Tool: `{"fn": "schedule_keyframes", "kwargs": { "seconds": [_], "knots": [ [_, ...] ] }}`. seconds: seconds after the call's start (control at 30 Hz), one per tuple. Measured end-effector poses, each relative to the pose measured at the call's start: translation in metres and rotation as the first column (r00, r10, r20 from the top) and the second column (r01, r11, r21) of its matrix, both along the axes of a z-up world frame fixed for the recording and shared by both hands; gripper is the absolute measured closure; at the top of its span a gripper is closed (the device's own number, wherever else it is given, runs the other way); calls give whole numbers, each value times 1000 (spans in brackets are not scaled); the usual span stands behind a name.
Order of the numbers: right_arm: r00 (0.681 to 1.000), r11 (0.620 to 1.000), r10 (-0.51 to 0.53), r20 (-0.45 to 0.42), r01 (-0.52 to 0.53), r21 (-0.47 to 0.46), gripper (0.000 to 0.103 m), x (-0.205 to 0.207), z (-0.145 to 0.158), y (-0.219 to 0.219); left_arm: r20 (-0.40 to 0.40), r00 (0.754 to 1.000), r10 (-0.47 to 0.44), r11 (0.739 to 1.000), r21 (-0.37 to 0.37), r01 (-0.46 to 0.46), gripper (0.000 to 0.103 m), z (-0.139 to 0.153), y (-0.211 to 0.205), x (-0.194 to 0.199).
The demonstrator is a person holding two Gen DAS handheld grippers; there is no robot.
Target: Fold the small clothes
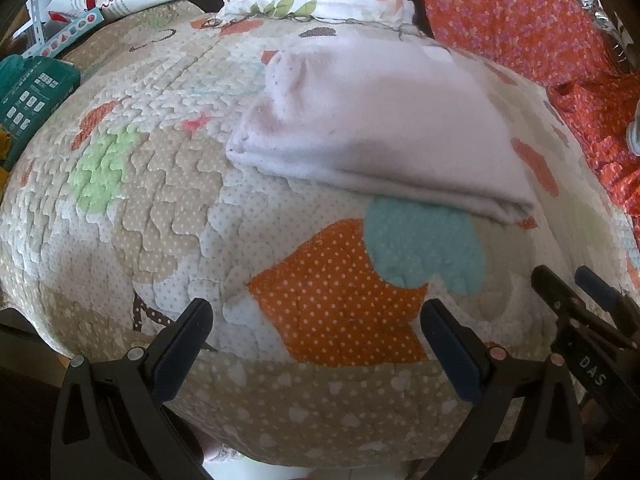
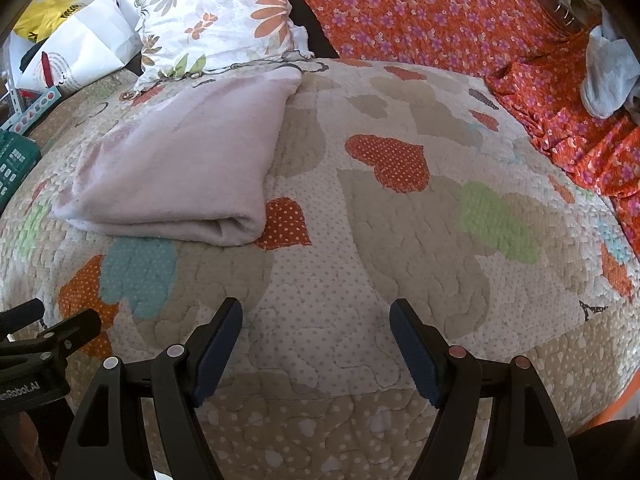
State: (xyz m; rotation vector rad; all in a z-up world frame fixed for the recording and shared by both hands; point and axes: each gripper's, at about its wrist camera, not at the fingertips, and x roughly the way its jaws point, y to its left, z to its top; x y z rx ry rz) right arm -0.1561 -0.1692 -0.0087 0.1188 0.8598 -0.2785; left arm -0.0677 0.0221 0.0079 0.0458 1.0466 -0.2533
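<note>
A pale pink garment (image 1: 372, 128) lies folded into a flat rectangle on the patchwork quilt (image 1: 160, 208). In the right wrist view it (image 2: 180, 164) sits up and to the left. My left gripper (image 1: 316, 316) is open and empty, hovering over the quilt well short of the garment. My right gripper (image 2: 316, 316) is open and empty too, over bare quilt (image 2: 400, 240) to the garment's right. The right gripper also shows at the lower right of the left wrist view (image 1: 568, 280), and the left gripper shows at the left edge of the right wrist view (image 2: 40, 320).
A floral pillow (image 2: 216, 20) lies behind the garment. An orange flowered cloth (image 2: 460, 20) covers the back right, with a grey-blue cloth (image 2: 608, 76) on it. A teal box (image 1: 32, 96), white paper bags (image 2: 88, 52) and clutter sit at the left edge.
</note>
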Motion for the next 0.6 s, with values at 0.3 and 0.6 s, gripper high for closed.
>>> {"fn": "schedule_keyframes", "kwargs": {
  "seconds": [0.3, 0.6],
  "knots": [
    [1000, 1000, 18, 9, -18, -18, 23, 0, 2, 5, 4, 1000, 0, 1000, 0, 0, 0, 1, -1, -1],
    [997, 997, 71, 7, -71, 3, 22, 2, 3, 12, 33, 999, -33, 999, 7, 33, 0, 7, -5, 1]
  ]
}}
